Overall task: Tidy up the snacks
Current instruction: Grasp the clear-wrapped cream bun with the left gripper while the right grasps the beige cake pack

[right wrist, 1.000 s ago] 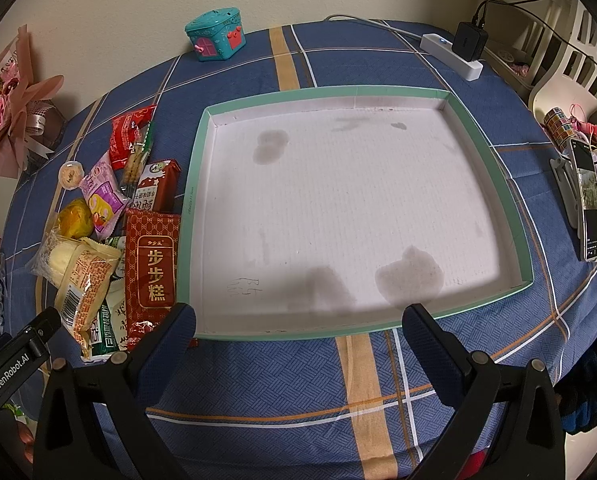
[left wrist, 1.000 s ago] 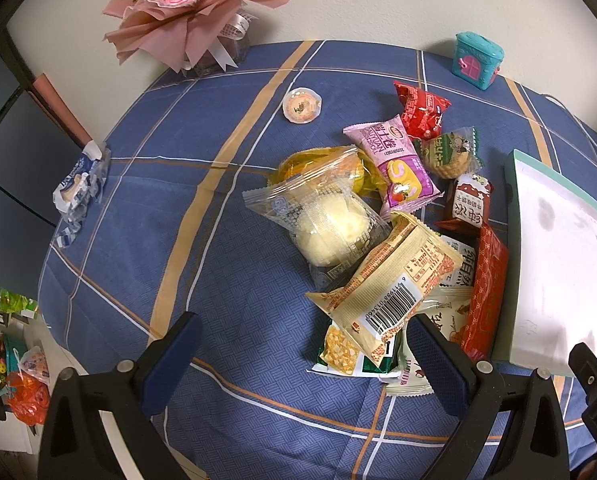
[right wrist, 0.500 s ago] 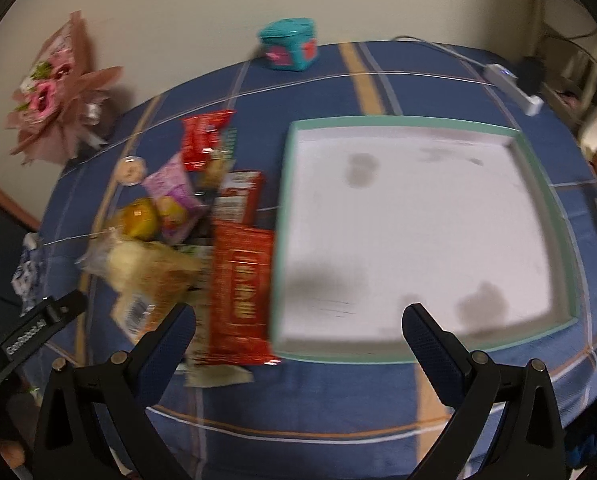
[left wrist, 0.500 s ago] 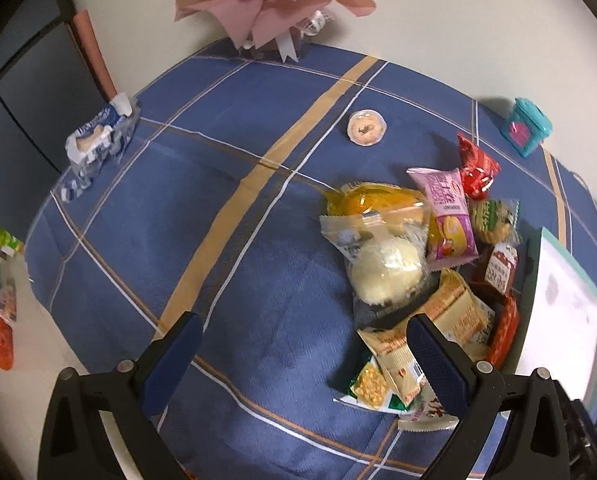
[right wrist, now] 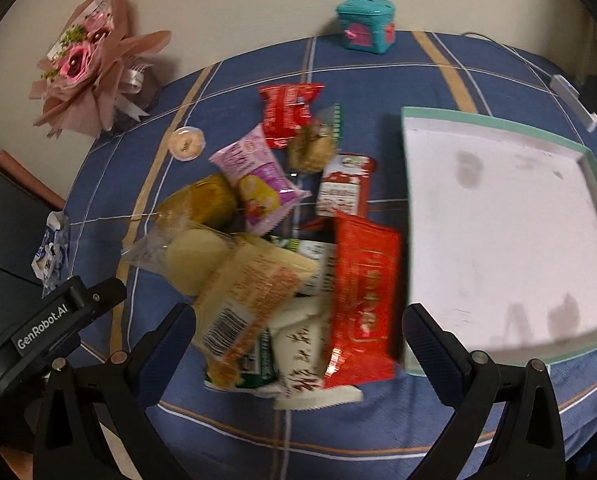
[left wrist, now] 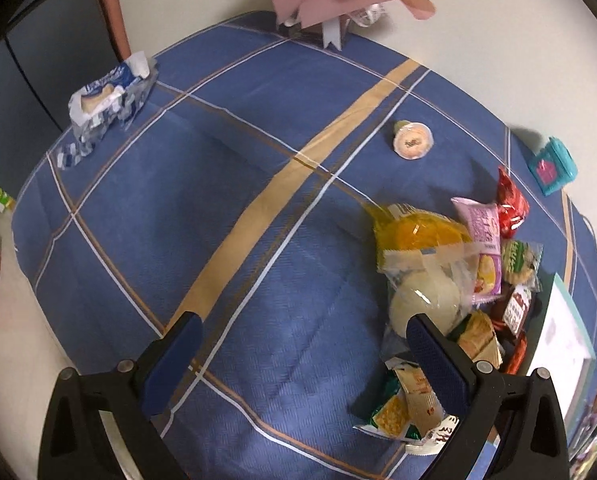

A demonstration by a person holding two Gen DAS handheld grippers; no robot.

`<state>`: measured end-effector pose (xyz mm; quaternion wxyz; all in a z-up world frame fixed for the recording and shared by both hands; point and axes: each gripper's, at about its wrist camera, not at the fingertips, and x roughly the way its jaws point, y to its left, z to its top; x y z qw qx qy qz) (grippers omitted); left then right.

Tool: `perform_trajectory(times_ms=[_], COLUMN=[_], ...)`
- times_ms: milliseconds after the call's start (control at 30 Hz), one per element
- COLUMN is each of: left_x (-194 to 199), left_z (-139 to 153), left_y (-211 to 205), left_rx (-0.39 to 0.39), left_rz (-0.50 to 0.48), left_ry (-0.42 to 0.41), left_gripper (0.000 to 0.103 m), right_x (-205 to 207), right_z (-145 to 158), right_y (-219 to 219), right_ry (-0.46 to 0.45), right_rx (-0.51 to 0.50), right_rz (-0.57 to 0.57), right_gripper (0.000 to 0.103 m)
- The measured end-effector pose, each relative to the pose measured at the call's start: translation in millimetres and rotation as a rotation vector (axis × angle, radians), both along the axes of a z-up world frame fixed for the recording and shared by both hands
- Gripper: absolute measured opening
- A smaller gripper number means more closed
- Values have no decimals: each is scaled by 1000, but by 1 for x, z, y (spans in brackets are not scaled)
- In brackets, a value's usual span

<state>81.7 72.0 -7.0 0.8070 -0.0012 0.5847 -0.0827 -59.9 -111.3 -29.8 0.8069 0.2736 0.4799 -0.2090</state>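
Note:
A pile of snack packets lies on the blue plaid tablecloth (left wrist: pixel 178 208). It includes a long red packet (right wrist: pixel 364 292), a beige barcode packet (right wrist: pixel 246 292), a clear bun bag (right wrist: pixel 190 256), a pink packet (right wrist: pixel 254 176) and a small red bag (right wrist: pixel 286 112). A white tray with a green rim (right wrist: pixel 502 224) lies right of the pile. My right gripper (right wrist: pixel 298 332) is open, above the near end of the pile. My left gripper (left wrist: pixel 302 340) is open over bare cloth, with the pile (left wrist: pixel 430 288) at its right finger.
A pink flower bouquet (right wrist: pixel 86 76) and a teal toy box (right wrist: pixel 366 26) stand at the table's far edge. A small round jelly cup (left wrist: pixel 412 142) and a blue-white wrapper (left wrist: pixel 106 100) lie apart from the pile. A power strip (right wrist: pixel 570 96) sits far right.
The right gripper has swung left from over the tray to over the snack pile. The left gripper has swung left, so the pile moved to its right side.

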Motion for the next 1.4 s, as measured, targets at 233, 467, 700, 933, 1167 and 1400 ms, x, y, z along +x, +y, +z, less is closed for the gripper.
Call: perform_trajectory(times_ms=[233,467,700,933,1167,1400], left_x=[9,16,18,16,14,14], left_z=[-1,-2,2,-10,-30,-46], left_y=[4,10,-2,-33,-62,-85], left_rx=[4,1,-53,-104,-124,-142], left_rz=[42,97,78,-2,-57,-95], left_ry=[10,20,38,99,151,174], left_gripper=[103,103,103,103,97,66], right_x=[30,43,47,39,31,34], right_z=[-9,-22,-38,-40,-41,-43], right_y=[8,12,9,0,-12,-15], right_ry=[-5,23,68,90,81,69], right_rx=[16,24,45,40,63,68], right_rz=[23,43,49,49,63,76], right_gripper=[102,94,76,50,44,44])
